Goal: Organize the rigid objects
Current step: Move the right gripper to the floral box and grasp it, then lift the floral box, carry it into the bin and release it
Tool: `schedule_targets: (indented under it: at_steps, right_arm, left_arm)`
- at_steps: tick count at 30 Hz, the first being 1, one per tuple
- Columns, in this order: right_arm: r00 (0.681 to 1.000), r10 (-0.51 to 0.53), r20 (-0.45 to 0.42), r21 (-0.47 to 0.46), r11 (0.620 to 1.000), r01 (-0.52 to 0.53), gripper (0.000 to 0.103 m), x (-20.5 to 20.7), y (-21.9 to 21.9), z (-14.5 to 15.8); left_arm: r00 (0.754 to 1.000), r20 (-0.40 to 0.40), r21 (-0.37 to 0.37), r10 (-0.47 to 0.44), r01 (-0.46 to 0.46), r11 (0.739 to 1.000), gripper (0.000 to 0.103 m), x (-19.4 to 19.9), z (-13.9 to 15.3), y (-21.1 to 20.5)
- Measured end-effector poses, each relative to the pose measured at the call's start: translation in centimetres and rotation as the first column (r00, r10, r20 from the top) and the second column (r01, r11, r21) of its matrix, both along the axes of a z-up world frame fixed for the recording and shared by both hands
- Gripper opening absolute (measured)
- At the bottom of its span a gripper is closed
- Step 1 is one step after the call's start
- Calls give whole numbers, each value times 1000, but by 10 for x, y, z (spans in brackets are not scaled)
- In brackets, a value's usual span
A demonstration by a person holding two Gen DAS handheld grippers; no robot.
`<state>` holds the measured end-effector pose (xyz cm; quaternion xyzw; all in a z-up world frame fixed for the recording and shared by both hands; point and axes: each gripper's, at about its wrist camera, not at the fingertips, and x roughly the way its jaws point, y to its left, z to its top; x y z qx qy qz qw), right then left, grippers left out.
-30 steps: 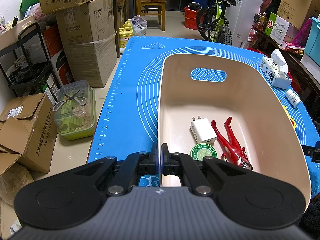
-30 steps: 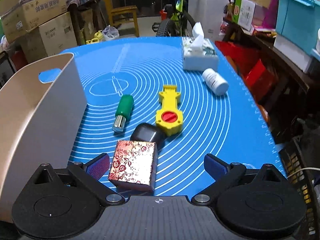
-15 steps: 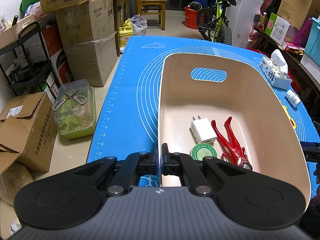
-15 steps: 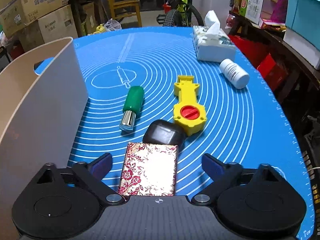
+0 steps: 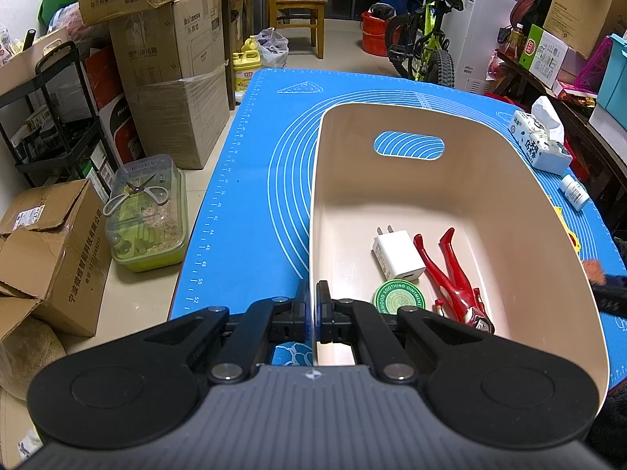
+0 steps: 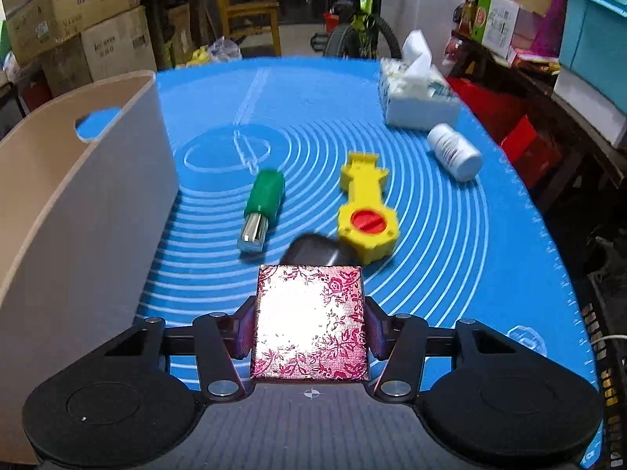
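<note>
My left gripper (image 5: pixel 312 309) is shut on the near left rim of the beige bin (image 5: pixel 529 211), which holds a white charger (image 5: pixel 397 252), a green tin (image 5: pixel 397 299) and a red figure (image 5: pixel 454 278). My right gripper (image 6: pixel 309 327) is shut on a red floral box (image 6: pixel 309 321), just right of the bin wall (image 6: pixel 78 211). Ahead on the blue mat (image 6: pixel 450 243) lie a black case (image 6: pixel 317 250), a green-handled tool (image 6: pixel 260 205), a yellow toy wrench (image 6: pixel 366 211) and a white bottle (image 6: pixel 454 150).
A tissue pack (image 6: pixel 415 96) stands at the mat's far right. Cardboard boxes (image 5: pixel 172 74) and a clear container with scissors (image 5: pixel 147 211) sit on the floor left of the table. A bicycle (image 5: pixel 425 45) and chair (image 5: pixel 298 11) are beyond it.
My right gripper moved forward over the floral box and closed its fingers on its sides. The left gripper stayed shut on the bin rim.
</note>
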<state>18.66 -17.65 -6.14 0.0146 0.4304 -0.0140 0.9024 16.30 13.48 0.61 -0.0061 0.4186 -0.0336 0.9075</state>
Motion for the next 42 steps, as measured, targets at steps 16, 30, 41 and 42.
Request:
schedule_targets:
  at_steps: [16,30,41,42]
  right_arm:
    - [967,54,248,64,995,-72,59,-11,18,91]
    - [904,296,309,37,946,-322,59,8,116,117]
    - [890,426,160,-18,903,-429,58,16,172,88]
    - [890,433,138,-25,900,-434,58,16,176,84]
  left_arm:
    - [1000,0,1,0,0,1000,4,0,0,0]
    - [1000,0,0,0,0,1000,4,0,1,0]
    - [1000,-1,1,0,0,1000,4,1,1,0]
    - [1000,0,2,0,0,1000,4,0,0,0]
